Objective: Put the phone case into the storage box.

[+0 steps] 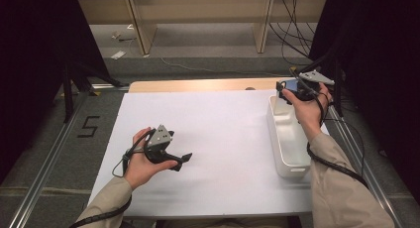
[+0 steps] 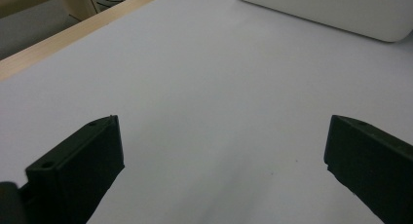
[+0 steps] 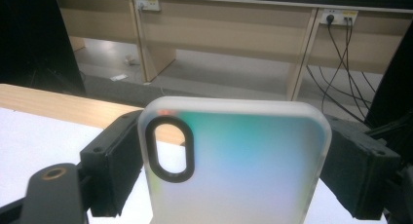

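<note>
My right gripper (image 1: 286,92) is held up over the far end of a white bin (image 1: 275,139). In the right gripper view its jaws (image 3: 234,136) are shut on the two long sides of a translucent phone case (image 3: 243,175), tinted teal to blue, with an oval camera cutout at its upper left. That case shows as a small blue patch (image 1: 292,85) in the high view. My left gripper (image 1: 182,161) hovers low over the white table sheet (image 1: 223,134) at the near left. The left gripper (image 2: 224,141) stands open with nothing between its jaws.
The white bin (image 2: 331,9) runs along the sheet's right side. A bare wooden strip (image 1: 198,85) edges the table's far side. Beyond it stand wooden shelf legs (image 1: 140,29) and loose cables (image 1: 292,34) on the floor. Dark frame posts flank both sides.
</note>
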`<state>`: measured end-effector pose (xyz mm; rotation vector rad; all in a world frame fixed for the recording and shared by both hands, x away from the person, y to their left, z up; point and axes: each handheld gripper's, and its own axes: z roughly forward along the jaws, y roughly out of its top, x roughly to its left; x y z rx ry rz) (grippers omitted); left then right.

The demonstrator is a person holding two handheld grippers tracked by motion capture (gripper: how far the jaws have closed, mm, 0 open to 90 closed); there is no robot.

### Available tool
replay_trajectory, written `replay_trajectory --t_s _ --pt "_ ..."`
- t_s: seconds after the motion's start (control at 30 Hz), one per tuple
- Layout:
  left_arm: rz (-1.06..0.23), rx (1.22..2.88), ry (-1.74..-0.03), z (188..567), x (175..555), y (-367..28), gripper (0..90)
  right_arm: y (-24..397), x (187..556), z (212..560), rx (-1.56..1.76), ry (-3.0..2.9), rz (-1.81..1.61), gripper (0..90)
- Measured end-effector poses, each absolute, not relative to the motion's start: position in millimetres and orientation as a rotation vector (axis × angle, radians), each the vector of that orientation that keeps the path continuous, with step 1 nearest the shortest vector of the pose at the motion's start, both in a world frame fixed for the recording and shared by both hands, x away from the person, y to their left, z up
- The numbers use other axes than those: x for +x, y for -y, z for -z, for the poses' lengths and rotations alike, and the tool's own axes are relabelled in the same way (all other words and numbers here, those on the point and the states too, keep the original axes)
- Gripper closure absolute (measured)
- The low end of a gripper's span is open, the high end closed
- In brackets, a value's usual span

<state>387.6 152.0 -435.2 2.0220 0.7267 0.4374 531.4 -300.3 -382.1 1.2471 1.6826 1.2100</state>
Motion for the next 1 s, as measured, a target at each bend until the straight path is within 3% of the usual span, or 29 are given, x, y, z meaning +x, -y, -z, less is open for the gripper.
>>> replay_trajectory --t_s 1.0 --pt "-0.435 2.021 -0.729 435.6 387.5 -151.4 0.3 298.6 533.3 386.5 1.261 -1.719 -1.169 17.8"
